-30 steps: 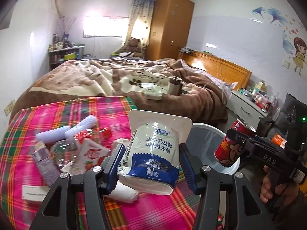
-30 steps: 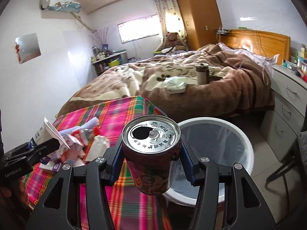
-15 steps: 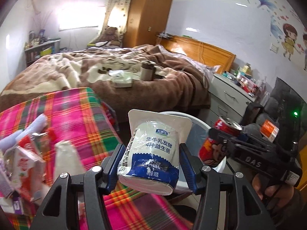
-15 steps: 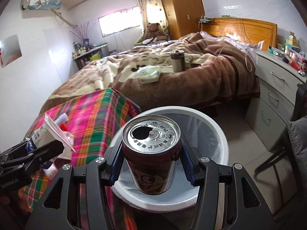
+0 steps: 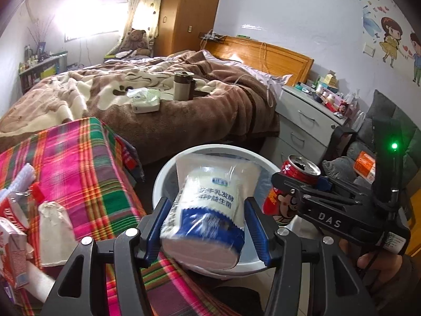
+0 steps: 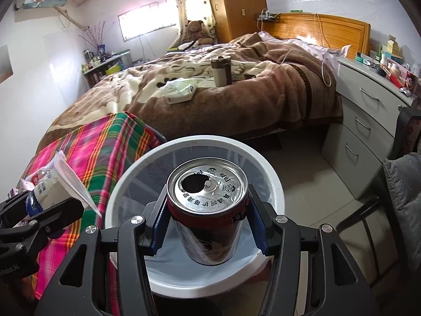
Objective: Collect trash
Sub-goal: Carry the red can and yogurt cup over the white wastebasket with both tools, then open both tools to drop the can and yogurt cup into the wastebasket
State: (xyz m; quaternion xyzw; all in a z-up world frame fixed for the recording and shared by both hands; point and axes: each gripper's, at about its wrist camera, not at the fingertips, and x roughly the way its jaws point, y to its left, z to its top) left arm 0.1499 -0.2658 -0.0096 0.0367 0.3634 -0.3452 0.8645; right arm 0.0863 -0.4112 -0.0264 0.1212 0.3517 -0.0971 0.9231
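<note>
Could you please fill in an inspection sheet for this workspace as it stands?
Surface: plaid-covered table beside the white bin.
Job's things: yogurt pouch and red can, both above the bin opening.
Clutter: cartons and wrappers on the table's near left.
Grippers: left gripper shut on the yogurt pouch; right gripper shut on the red can.
Cables: white cord trailing over the bed.
Surroundings: flask, tissue pack on the bed; grey dresser.
</note>
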